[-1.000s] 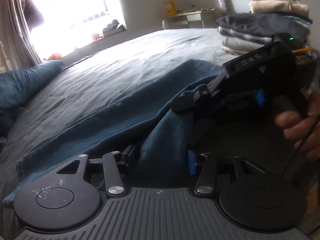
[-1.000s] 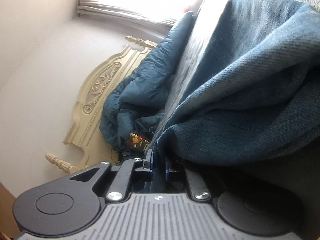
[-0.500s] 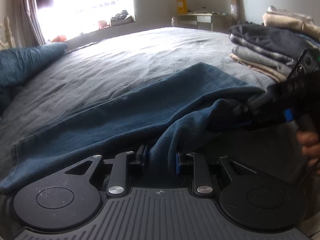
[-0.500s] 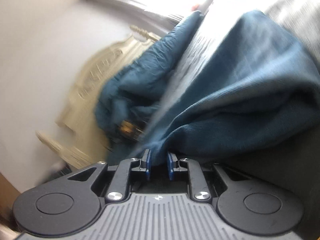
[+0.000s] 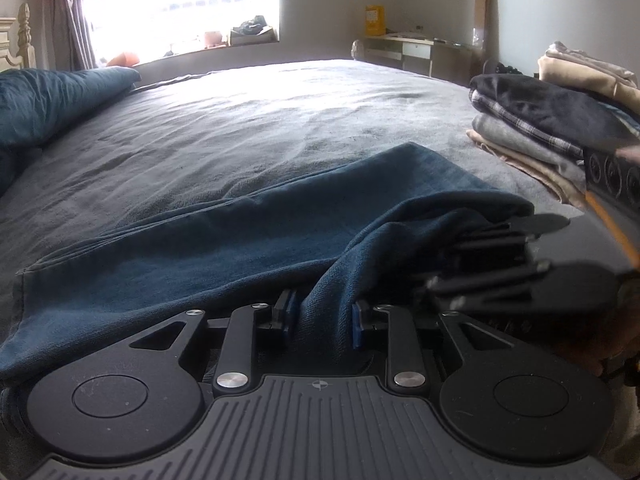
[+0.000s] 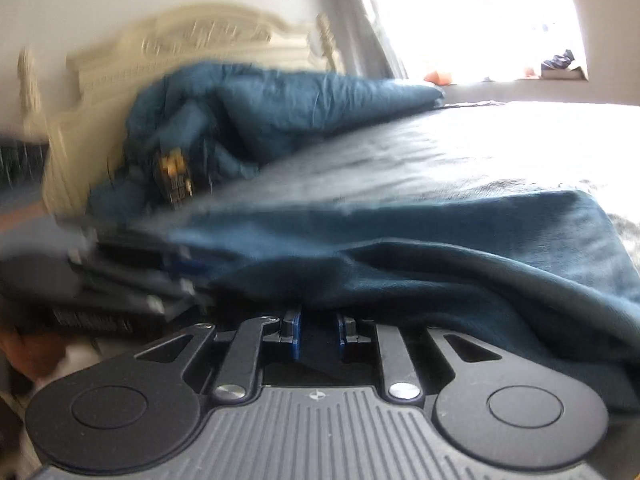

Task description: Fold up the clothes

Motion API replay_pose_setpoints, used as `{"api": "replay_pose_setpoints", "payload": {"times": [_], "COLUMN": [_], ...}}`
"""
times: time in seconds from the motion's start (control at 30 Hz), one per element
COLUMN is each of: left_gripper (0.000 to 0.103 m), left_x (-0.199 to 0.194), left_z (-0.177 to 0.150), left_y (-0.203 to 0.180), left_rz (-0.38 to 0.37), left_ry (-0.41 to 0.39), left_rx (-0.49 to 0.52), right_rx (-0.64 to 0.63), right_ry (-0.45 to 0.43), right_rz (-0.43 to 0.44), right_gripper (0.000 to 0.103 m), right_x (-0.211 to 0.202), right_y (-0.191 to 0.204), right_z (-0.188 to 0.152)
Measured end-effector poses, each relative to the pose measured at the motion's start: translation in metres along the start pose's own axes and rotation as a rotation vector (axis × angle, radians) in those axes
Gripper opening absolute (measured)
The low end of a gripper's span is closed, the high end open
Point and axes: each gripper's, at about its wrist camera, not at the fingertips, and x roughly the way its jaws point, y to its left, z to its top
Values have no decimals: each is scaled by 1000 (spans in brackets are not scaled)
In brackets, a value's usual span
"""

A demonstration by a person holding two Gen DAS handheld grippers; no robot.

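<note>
Both tongs (image 5: 322, 322) (image 6: 318, 330) pinching jeans (image 5: 224, 248) — coarse, rumpled denim

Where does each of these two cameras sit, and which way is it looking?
Left wrist view: sits on the left gripper, looks across the grey bed toward the window; the right gripper shows at right.
Right wrist view: sits on the right gripper, blurred, faces the cream headboard; the left gripper and a hand show at left.
Shared: the blue jeans, clamped by both grippers, the bed and the window.
</note>
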Motion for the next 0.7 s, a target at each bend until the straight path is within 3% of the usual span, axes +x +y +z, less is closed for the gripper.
{"api": "replay_pose_setpoints", "payload": {"times": [0.13,0.23,0.33,0.43,0.57,0.7], "left_gripper": [26,26,26,26,26,26], "left_x": [4,7,7,4,1,2], "left_z": [0,-8,-18,-24,-31,-36], "left_y": [-1,-15,-32,-39,-44,-48], "left_rz": [27,86,142,161,169,179], "left_ry": [-5,-16,-31,-40,-42,-49], "left_rx": [11,135,265,329,384,433], "right_rx": [-41,42,263,534,866,970], "right_ry": [77,78,45,26,84,145], "right_rz": [-29,-6,121,262,432,468], "right_gripper": [19,18,20,27,30,30], "right_x": [3,-8,-28,-34,-12,0], "right_y": [10,7,-9,-32,-60,-72], "right_z": [-3,3,10,14,9,7]}}
